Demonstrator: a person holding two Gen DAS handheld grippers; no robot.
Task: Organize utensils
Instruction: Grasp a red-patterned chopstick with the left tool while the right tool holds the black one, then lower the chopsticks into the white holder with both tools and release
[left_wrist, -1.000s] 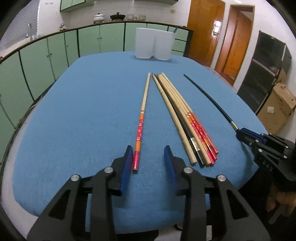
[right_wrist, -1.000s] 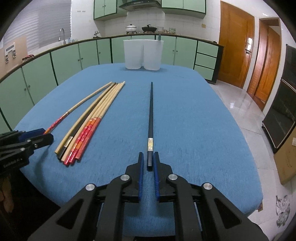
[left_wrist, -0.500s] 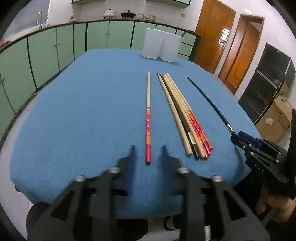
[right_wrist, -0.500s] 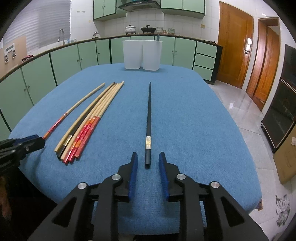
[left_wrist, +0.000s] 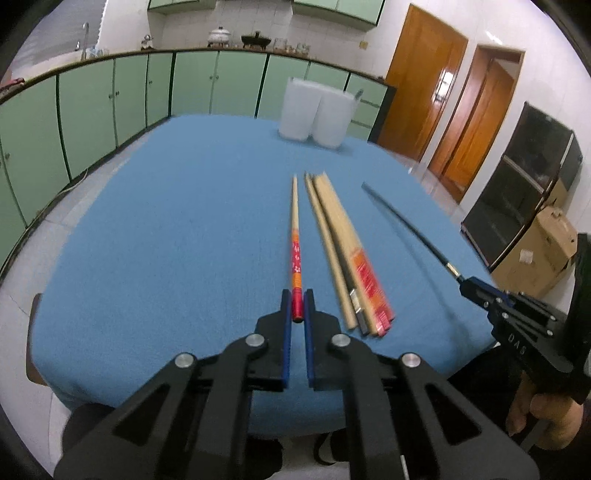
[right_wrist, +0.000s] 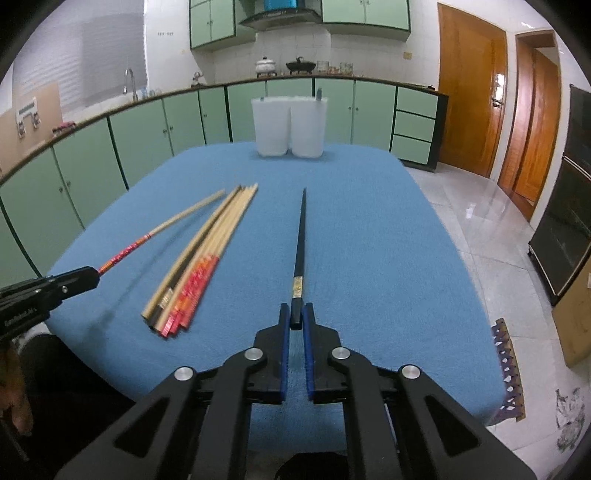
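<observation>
The blue-clothed table (right_wrist: 369, 229) carries two white holders (right_wrist: 290, 125) at its far edge and a bundle of chopsticks (right_wrist: 199, 266) lying near centre. The left gripper (left_wrist: 297, 308), its jaws just closed, is clenched on the near end of the red-patterned chopstick (left_wrist: 295, 236), left of the bundle. The right gripper (right_wrist: 294, 317), its jaws also just closed, grasps the black chopstick (right_wrist: 301, 236) on the right. To do this step well, I judge both sticks should be raised evenly, kept gripped by the near end, tips steered apart toward the holders without brushing the bundle.
</observation>
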